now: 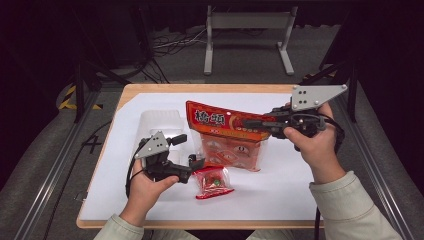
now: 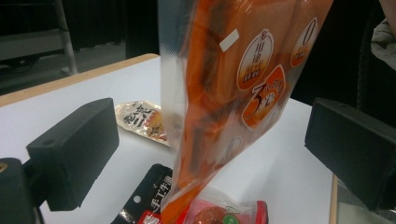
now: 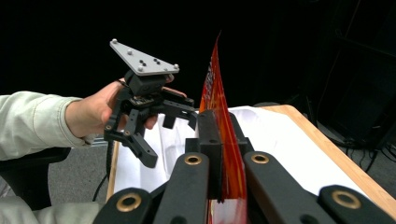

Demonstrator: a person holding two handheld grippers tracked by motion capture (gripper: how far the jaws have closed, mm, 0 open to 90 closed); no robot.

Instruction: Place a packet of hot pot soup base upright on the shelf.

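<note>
We hold the orange bag [image 1: 227, 137] upright over the table [image 1: 280, 195], right gripper [image 1: 265, 124] clamped on its top edge. Left gripper [image 1: 196, 162] gapes, empty, beside the small red packet [image 1: 214, 182]. Next, probably: grab that packet.

A wooden-edged surface [image 1: 150, 89] under a white sheet [image 1: 280, 195] stands on a grey carpeted floor [image 1: 45, 165]. Beyond it sit a pale grey metal frame stand [image 1: 248, 30], loose cables [image 1: 170, 45], yellow-black floor tape [image 1: 67, 97] and dark, unlit surroundings.
</note>
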